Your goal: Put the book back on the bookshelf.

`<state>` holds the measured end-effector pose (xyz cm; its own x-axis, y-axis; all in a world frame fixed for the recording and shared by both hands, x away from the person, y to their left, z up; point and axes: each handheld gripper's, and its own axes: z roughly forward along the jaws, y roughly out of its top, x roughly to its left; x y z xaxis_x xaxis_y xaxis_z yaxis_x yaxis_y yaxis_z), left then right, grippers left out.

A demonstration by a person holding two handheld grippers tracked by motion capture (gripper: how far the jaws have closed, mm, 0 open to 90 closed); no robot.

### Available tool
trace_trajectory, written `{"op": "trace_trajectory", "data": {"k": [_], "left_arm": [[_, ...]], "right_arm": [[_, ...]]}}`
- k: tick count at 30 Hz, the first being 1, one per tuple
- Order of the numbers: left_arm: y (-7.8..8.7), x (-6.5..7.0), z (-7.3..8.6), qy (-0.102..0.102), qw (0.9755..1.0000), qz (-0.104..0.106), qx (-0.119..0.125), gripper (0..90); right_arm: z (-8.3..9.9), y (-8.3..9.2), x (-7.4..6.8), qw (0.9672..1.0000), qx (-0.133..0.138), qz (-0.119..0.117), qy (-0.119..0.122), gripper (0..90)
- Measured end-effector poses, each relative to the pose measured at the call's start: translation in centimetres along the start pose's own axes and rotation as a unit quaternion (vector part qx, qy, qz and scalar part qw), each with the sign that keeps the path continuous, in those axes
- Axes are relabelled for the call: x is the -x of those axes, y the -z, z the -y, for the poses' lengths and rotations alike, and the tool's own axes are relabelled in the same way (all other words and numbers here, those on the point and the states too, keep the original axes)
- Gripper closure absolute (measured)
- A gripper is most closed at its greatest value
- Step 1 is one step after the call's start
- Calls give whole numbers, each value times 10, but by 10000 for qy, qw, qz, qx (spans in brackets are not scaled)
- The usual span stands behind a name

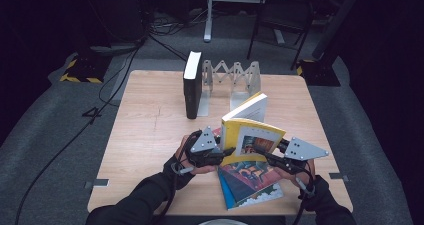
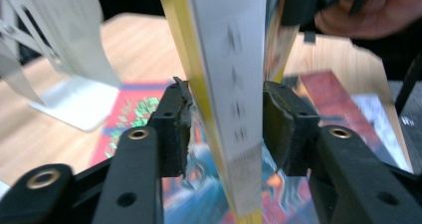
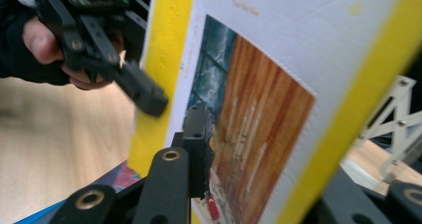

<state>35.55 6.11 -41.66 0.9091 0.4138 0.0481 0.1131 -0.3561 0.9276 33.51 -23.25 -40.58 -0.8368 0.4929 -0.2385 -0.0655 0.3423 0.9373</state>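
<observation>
A yellow-bordered book (image 1: 250, 130) stands upright and slightly fanned above the table's front middle, between both grippers. My left gripper (image 1: 227, 152) holds its lower left edge. In the left gripper view both pads (image 2: 174, 129) press against the book (image 2: 229, 84), shut on it. My right gripper (image 1: 265, 157) reaches in at the book's lower right. In the right gripper view the cover (image 3: 278, 94) passes between the jaws of my right gripper (image 3: 268, 149); one pad (image 3: 199, 134) lies alongside the cover, the other jaw is hidden behind the book, and the jaws stand open. The left gripper (image 3: 144, 94) shows beyond.
Several colourful books (image 1: 250, 182) lie flat under the held one. A black book (image 1: 192, 85) stands against a grey accordion book rack (image 1: 232, 75) at the table's (image 1: 150, 130) back. A chair (image 1: 282, 20) and cables sit on the floor beyond.
</observation>
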Motion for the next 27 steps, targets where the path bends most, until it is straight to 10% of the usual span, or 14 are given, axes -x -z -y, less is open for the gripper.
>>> {"op": "trace_trajectory", "data": {"k": [9, 14, 27], "left_arm": [[-3, 2, -6, -140, 9998, 96, 98, 659], [-2, 2, -7, -255, 9996, 108, 89, 703], [-6, 4, -14, -289, 9991, 64, 301, 679]], "right_arm": [[8, 6, 17, 9992, -17, 363, -161, 576], [20, 1, 34, 9944, -405, 827, -516, 355], [24, -20, 23, 9960, -660, 347, -491, 384]]}}
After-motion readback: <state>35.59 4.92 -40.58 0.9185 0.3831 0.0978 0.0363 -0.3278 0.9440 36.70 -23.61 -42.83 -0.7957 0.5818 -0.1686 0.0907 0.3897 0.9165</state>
